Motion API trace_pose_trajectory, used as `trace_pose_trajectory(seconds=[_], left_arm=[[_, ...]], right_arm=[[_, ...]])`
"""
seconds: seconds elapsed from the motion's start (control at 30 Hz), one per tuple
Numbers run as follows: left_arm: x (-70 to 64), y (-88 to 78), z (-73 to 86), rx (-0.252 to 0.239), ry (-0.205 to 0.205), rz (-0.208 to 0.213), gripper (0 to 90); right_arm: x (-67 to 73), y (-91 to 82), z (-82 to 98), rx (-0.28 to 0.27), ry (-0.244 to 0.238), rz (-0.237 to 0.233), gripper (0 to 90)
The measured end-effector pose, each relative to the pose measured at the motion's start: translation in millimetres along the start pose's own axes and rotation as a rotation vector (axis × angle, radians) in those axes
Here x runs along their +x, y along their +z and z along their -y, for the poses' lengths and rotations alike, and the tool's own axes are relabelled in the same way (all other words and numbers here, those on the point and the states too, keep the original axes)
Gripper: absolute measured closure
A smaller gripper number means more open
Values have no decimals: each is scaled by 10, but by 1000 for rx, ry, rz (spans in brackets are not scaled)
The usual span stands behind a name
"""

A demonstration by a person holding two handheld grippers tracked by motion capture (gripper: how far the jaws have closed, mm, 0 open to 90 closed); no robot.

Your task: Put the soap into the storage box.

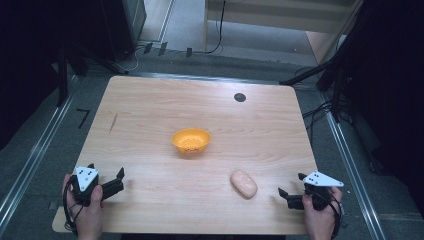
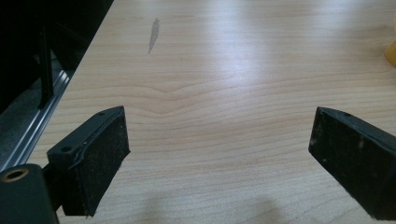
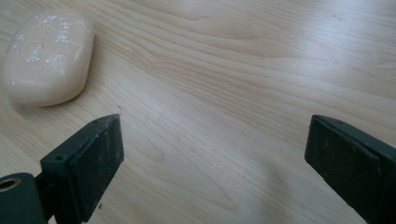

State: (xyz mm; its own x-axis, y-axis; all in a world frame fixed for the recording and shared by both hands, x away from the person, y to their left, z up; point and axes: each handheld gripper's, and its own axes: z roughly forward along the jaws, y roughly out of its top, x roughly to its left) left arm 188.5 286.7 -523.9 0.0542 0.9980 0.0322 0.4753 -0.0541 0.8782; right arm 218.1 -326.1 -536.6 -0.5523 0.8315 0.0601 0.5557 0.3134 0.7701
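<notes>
Across the middle of the high view a light wooden table is laid out, and every other item is placed relative to it. Near the table's centre an orange bowl is set upright, its rim open to the camera; a sliver of that bowl is caught at the right edge of the left gripper view. At the table's near left corner the left gripper is held in a hand, with a grey three-cornered plate on top; its jaws are spread wide over bare wood, nothing between them, as is confirmed in the left gripper view. At the table's near right corner the right gripper is held in the other hand; its jaws are likewise spread wide and empty in the right gripper view. Between the bowl and the right gripper, toward the table's near edge, a pale peach-coloured rounded lump is laid flat, apart from both; its nature cannot be told. It is seen beyond and beside one jaw, not touching. Near the table's far edge a small dark round disc is recorded, and toward the left edge a short dark streak.
</notes>
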Motion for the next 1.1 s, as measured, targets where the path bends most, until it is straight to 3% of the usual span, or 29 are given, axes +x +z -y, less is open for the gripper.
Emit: trace_pose_trajectory(seconds=[0.2, 0.53, 1.1], left_arm=[[-7, 5, -1, 5, 0, -1, 51], [-5, 5, -2, 7, 1, -1, 0], [-16, 13, -6, 16, 16, 12, 0]], right_arm=[[64, 40, -128, 62, -29, 1, 55], [166, 123, -235, 116, -61, -15, 58], [307, 222, -396, 143, -102, -43, 70]])
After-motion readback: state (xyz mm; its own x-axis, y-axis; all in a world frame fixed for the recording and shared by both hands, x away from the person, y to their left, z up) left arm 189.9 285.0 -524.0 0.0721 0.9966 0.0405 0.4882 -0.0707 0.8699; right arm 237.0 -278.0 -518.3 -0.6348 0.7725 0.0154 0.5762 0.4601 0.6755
